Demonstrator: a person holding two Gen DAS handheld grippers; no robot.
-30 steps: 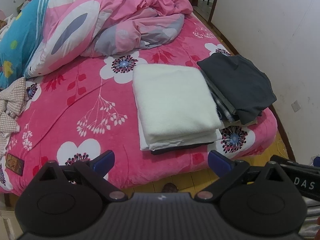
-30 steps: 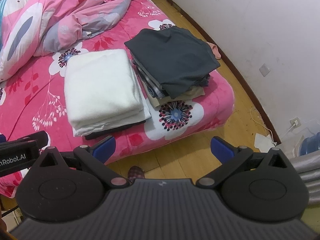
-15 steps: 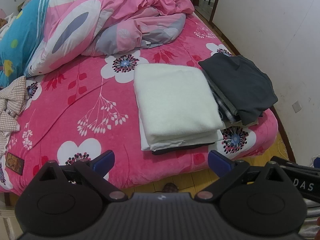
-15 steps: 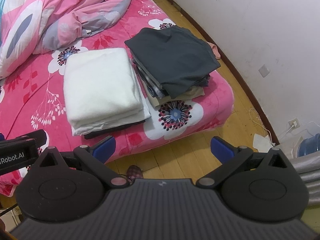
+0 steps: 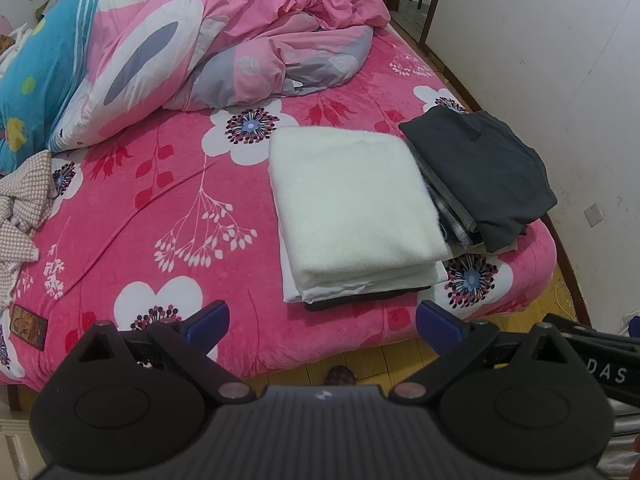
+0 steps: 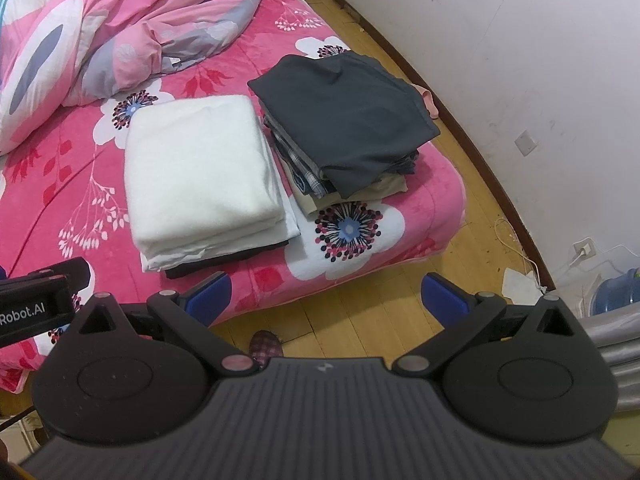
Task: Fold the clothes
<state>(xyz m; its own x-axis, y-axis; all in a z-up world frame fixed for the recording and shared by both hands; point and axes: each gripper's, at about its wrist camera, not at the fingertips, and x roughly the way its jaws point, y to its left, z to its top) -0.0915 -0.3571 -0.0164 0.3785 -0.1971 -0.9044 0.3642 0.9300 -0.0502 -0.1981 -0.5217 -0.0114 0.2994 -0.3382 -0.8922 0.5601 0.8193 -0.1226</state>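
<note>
On the pink flowery bed (image 5: pixel 168 168) you can see two piles of folded clothes side by side. The white pile (image 5: pixel 352 208) has a fluffy white piece on top and a dark one peeking out at the bottom. The dark pile (image 5: pixel 480 168) sits just beside it, near the bed's corner, with a gray piece on top and checked ones under it.

Your left gripper (image 5: pixel 322 318) is spread wide and holds nothing. Your right gripper (image 6: pixel 326 294) is spread wide too, and also holds nothing. Both hang off the foot of the bed, over the wooden floor (image 6: pixel 384 312), well apart from the piles.

It looks like these piles are done. The next thing to fold may be the checked cloth (image 5: pixel 24 196) lying crumpled at the left edge of the bed. Reach for it with your left gripper, since it is on that side. Pinch only one layer at a corner or edge, lift it up, and lay it flat on the bare pink spot before you fold. Keep clear of the neat piles so you don't knock them. The big pink quilt (image 5: pixel 240 36) is bunched at the back; leave it alone.

Since a second ago, almost nothing has changed. Both grippers have stayed spread, and the view has slid only a tiny bit. The piles have not moved.
</note>
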